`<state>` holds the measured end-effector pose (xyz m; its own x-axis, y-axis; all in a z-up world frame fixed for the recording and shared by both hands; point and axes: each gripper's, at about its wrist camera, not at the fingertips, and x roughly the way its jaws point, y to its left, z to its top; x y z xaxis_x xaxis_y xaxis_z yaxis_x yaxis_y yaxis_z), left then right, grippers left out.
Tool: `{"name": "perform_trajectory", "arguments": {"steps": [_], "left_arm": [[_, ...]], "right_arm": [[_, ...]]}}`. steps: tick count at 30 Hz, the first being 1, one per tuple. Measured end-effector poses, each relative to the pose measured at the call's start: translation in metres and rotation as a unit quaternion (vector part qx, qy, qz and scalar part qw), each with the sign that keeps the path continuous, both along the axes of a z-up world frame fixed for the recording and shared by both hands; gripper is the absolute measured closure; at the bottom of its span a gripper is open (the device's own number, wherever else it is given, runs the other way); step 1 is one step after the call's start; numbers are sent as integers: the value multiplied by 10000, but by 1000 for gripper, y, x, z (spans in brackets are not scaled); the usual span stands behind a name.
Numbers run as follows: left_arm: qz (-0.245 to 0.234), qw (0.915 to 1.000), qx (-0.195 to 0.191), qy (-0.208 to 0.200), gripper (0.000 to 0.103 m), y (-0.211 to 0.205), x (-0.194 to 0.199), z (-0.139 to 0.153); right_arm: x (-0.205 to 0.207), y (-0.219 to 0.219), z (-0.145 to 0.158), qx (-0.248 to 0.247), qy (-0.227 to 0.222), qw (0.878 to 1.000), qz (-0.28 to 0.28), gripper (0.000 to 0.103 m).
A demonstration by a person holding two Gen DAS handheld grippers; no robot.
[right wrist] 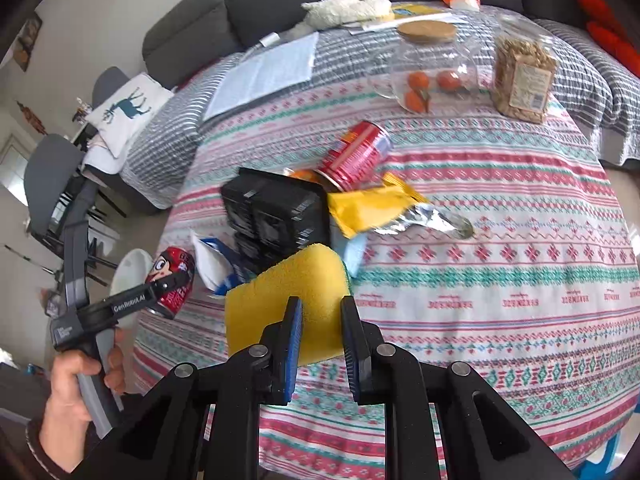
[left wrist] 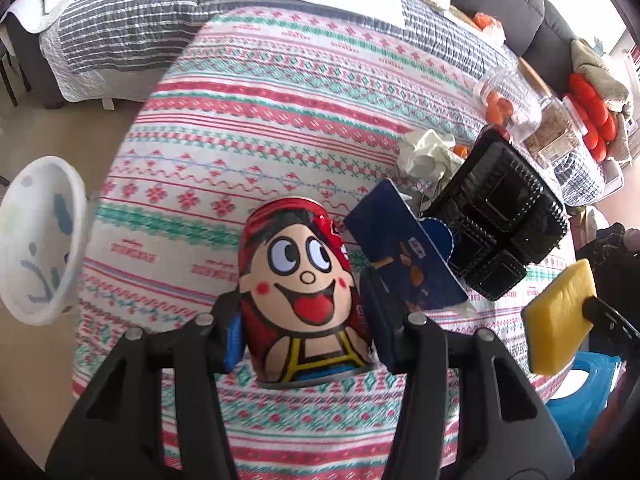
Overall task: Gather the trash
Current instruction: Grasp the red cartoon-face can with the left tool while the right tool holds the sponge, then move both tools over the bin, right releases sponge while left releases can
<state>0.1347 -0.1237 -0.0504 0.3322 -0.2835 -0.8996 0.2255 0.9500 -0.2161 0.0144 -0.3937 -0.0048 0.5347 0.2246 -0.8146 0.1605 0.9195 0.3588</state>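
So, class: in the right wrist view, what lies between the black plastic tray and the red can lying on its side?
A glimpse of something orange shows between the black plastic tray and the open end of the red can; what it is cannot be told. The right wrist view shows this.

Left gripper pads cover both flanks of cartoon-face can; can's base hidden behind jaw frame. Yellow sponge lower edge tucked behind right gripper fingers. Black tray stack partly masked by sponge, motion-blurred. Second red can blurred, label unreadable. Blue carton print too smeared to read. White bowl blurred, near frame edge. Hand cut off at wrist by left border.
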Motion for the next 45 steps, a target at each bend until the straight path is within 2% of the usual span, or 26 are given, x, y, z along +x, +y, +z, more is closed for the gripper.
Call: {"name": "perform_trajectory", "arguments": {"steps": [9, 20, 26, 34, 39, 45], "left_arm": [[240, 9994, -109, -217, 50, 47, -4, 19], [913, 9949, -91, -411, 50, 137, -2, 30], [1451, 9886, -135, -372, 50, 198, -1, 27], [1921, 9804, -264, -341, 50, 251, 2, 26], [2087, 9771, -288, -283, 50, 272, 2, 21], [2181, 9754, -229, -240, 50, 289, 3, 16]], "right_arm": [[29, 47, 14, 141, -207, 9991, 346, 83], [89, 146, 16, 366, -286, 9941, 982, 83], [124, 211, 0, 443, -163, 9896, 1356, 83], [163, 302, -36, 567, -36, 9822, 1790, 83], [174, 338, -55, 594, 24, 9780, 1998, 83], [183, 362, -71, 810, 10, 9740, 2114, 83]]}}
